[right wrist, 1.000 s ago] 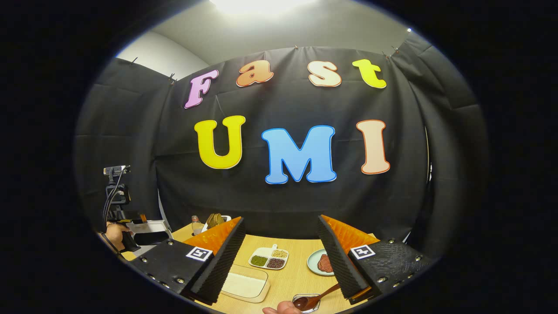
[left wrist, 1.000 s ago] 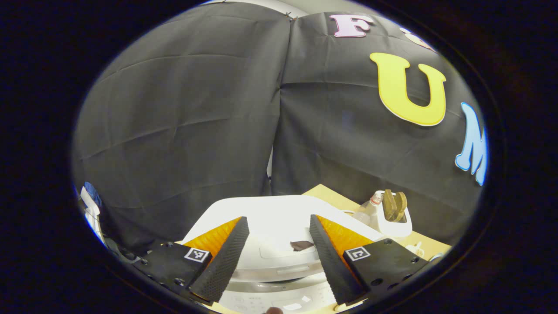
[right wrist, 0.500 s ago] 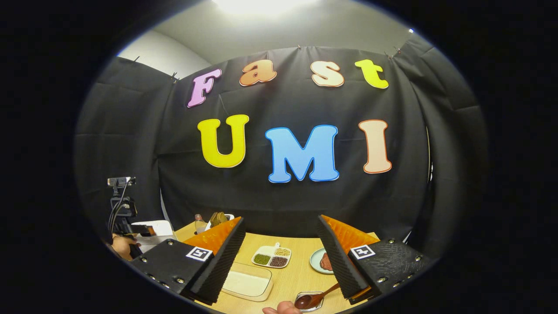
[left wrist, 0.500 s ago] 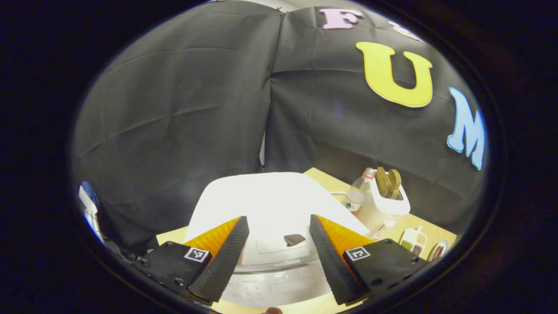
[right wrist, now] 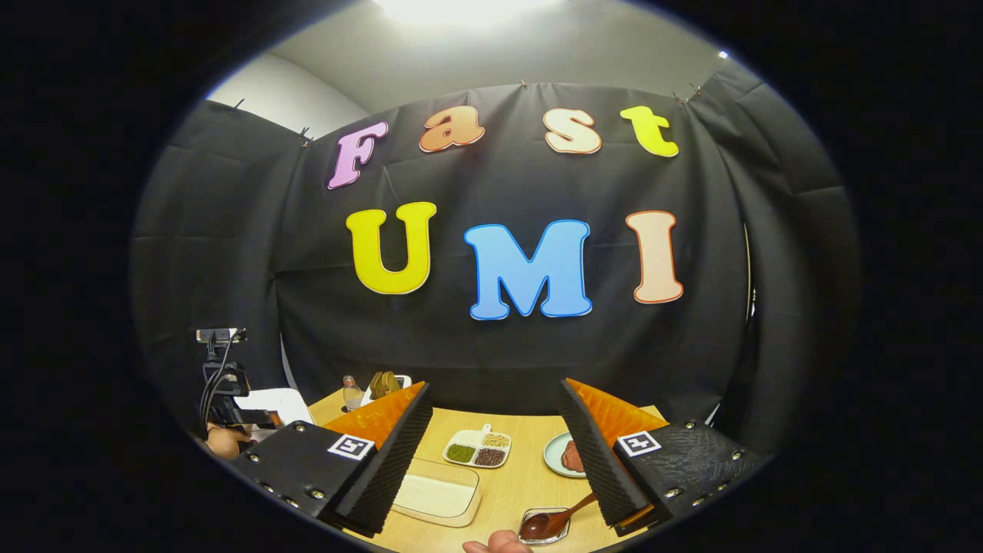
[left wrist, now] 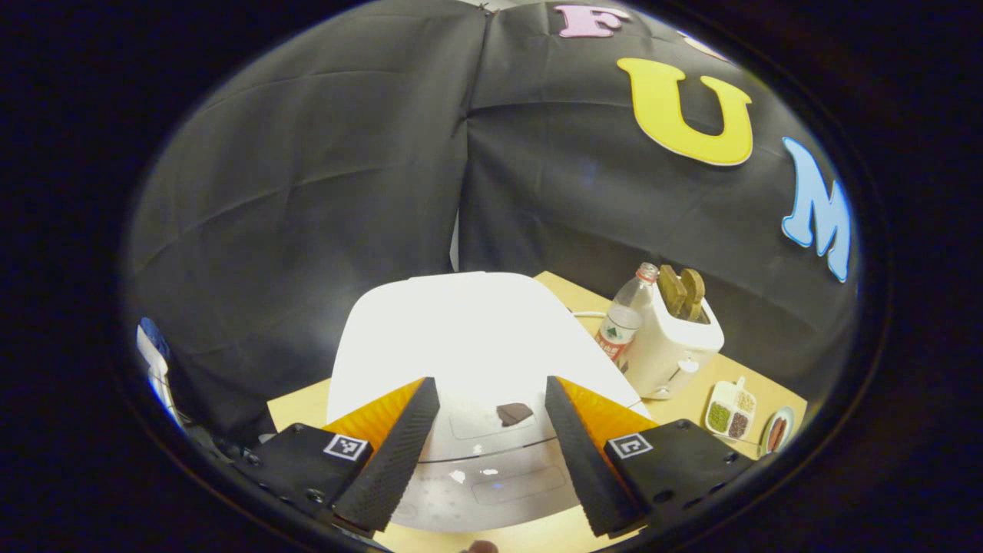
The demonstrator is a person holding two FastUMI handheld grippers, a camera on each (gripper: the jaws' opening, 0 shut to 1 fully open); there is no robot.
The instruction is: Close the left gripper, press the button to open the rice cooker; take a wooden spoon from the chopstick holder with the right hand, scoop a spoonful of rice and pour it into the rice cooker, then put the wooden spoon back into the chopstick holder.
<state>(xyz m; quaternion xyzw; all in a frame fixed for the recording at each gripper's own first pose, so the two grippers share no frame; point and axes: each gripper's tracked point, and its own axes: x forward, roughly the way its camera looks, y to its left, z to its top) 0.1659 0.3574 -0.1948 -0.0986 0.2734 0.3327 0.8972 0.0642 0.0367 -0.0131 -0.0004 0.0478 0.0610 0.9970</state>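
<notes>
Holding my left gripper (left wrist: pixel 485 453) over the near edge of the white rice cooker (left wrist: pixel 468 346), I keep its fingers wide apart with nothing between them. The cooker's lid is down, and the panel with its button (left wrist: pixel 513 413) sits in the gap between my fingers, below them; I cannot tell whether a fingertip touches it. To the right of the cooker on the wooden table (left wrist: pixel 737 369) stands a plastic bottle (left wrist: pixel 623 322), and just beside it the white chopstick holder (left wrist: pixel 680 349) with the wooden spoon (left wrist: pixel 682 290) sticking up out of it. Farther right lie a small divided dish of beans (left wrist: pixel 729 403) and a plate (left wrist: pixel 776 432). My right gripper (right wrist: pixel 495 453) hangs over the near side of the table, its fingers also spread wide and holding nothing. Between them I see a clear tray of white rice (right wrist: pixel 436 495), and beyond it the dish of beans and the plate. A small glass bowl with a dark spoon (right wrist: pixel 554 522) sits near my right finger. At the far left in the right gripper view, a hand (right wrist: pixel 223 442) holds my left gripper by the cooker.
</notes>
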